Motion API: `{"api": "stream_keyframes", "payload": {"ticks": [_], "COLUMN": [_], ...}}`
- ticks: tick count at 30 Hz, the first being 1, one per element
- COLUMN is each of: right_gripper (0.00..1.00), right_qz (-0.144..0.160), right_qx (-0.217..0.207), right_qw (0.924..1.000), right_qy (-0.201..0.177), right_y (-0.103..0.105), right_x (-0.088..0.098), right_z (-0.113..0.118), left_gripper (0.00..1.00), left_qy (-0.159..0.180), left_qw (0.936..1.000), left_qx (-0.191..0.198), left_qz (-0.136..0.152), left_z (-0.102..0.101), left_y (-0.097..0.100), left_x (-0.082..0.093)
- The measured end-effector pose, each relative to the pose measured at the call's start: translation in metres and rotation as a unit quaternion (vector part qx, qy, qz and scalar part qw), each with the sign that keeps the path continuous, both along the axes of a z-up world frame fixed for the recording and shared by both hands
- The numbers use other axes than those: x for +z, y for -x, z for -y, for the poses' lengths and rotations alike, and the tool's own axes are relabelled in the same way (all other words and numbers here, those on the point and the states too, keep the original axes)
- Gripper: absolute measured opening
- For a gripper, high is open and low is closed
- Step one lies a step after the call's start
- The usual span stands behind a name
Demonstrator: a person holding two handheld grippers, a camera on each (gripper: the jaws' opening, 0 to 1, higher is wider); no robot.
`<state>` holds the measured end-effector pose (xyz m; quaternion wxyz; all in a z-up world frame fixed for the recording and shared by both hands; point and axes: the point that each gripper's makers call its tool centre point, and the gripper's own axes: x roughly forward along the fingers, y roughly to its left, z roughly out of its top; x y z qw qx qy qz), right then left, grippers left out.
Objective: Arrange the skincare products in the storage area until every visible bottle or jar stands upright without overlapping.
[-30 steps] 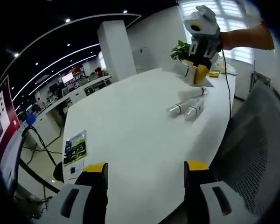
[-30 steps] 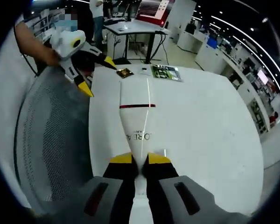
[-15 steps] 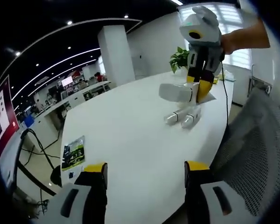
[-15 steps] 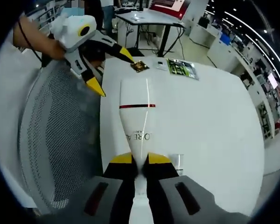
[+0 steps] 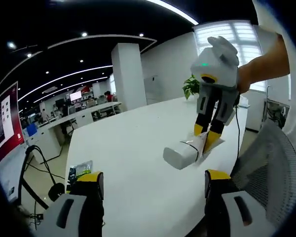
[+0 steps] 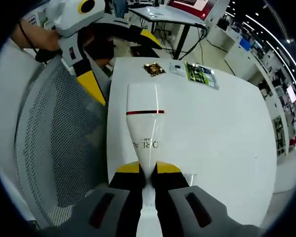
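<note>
White squeeze tube with a red band (image 6: 145,116), clamped in the right gripper (image 6: 148,170) above the tabletop's (image 6: 212,128) edge, isn't stood up yet; left gripper (image 5: 147,180) gapes idle.

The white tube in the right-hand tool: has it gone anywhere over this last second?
Yes. The right gripper has carried the white tube up off the table, away from the other tubes lying there, and toward the left gripper, which looks nearer now. The grip stayed the same: jaws shut on the tube's flat end. The left gripper's jaws stayed open and empty.
</note>
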<state>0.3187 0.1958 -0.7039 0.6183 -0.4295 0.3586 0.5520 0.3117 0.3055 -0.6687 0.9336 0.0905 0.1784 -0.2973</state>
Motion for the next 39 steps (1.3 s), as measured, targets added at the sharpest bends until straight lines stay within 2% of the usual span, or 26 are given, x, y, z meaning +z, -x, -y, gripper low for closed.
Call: {"api": "stream_keyframes", "payload": {"ticks": [4,6,8,9,12,14,16,18,20,21,22,24,25,27,28,29,31,32,36,39], "right_gripper": [0.05,0.06,0.06,0.06,0.06,0.06,0.06,0.06,0.06,0.06,0.06,0.06,0.06,0.06,0.06,0.06,0.06,0.06,0.06,0.06], "right_qz": [0.001,-0.003,-0.005,-0.006,-0.004,-0.004,-0.004,0.010,0.011,0.017,0.021,0.026,0.031,0.035,0.045,0.049,0.055,0.060,0.080,0.093], "right_qx": [0.020,0.027,0.039,0.043,0.059,0.068,0.098,0.103,0.106,0.113,0.120,0.124,0.127,0.128,0.130,0.131,0.136,0.142,0.160,0.172], "right_qw": [0.9997,0.9994,0.9989,0.9986,0.9976,0.9968,0.9937,0.9926,0.9924,0.9915,0.9907,0.9898,0.9894,0.9889,0.9886,0.9885,0.9877,0.9867,0.9826,0.9789], "right_qy": [0.014,0.019,0.027,0.030,0.037,0.042,0.054,0.064,0.062,0.061,0.062,0.064,0.064,0.067,0.060,0.058,0.054,0.051,0.051,0.058], "right_y": [0.002,0.003,0.005,0.006,0.010,0.012,0.018,0.017,0.020,0.022,0.024,0.027,0.027,0.029,0.029,0.030,0.032,0.033,0.035,0.036], "right_x": [-0.004,-0.007,-0.011,-0.012,-0.012,-0.014,-0.016,-0.017,-0.016,-0.015,-0.013,-0.013,-0.012,-0.012,-0.009,-0.008,-0.005,-0.003,0.000,0.000], "right_z": [-0.007,-0.011,-0.014,-0.015,-0.019,-0.023,-0.025,-0.027,-0.029,-0.031,-0.031,-0.033,-0.033,-0.034,-0.036,-0.038,-0.040,-0.042,-0.047,-0.048], "left_gripper": [0.86,0.90,0.98,1.00,0.93,0.92,0.90,0.87,0.83,0.82,0.81,0.78,0.73,0.59,0.52,0.50,0.49,0.49,0.44,0.36], "left_qy": [-0.013,-0.013,-0.010,-0.021,-0.060,-0.067,-0.064,-0.064,-0.071,-0.076,-0.096,-0.114,-0.130,-0.187,-0.206,-0.214,-0.207,-0.209,-0.253,-0.262], "left_qw": [0.9996,0.9997,0.9996,0.9990,0.9956,0.9945,0.9935,0.9926,0.9902,0.9902,0.9883,0.9840,0.9806,0.9661,0.9589,0.9548,0.9554,0.9532,0.9385,0.9385], "left_qx": [-0.021,-0.021,-0.025,-0.038,-0.071,-0.079,-0.093,-0.103,-0.119,-0.115,-0.117,-0.137,-0.147,-0.178,-0.194,-0.204,-0.208,-0.216,-0.234,-0.223], "left_qz": [0.009,0.008,0.007,0.007,0.013,0.020,0.011,-0.003,-0.017,-0.022,-0.021,-0.010,-0.008,0.006,0.022,0.031,0.034,0.034,0.022,0.030], "left_z": [0.004,0.005,0.009,0.013,0.016,0.018,0.023,0.027,0.031,0.031,0.031,0.038,0.040,0.042,0.046,0.051,0.058,0.061,0.063,0.059], "left_y": [0.002,0.000,0.000,0.000,0.002,0.003,0.008,0.013,0.018,0.018,0.018,0.019,0.020,0.024,0.025,0.028,0.031,0.033,0.036,0.031], "left_x": [0.003,0.006,0.008,0.008,0.003,0.003,0.001,-0.004,-0.009,-0.011,-0.014,-0.016,-0.018,-0.024,-0.025,-0.023,-0.023,-0.024,-0.036,-0.033]}}
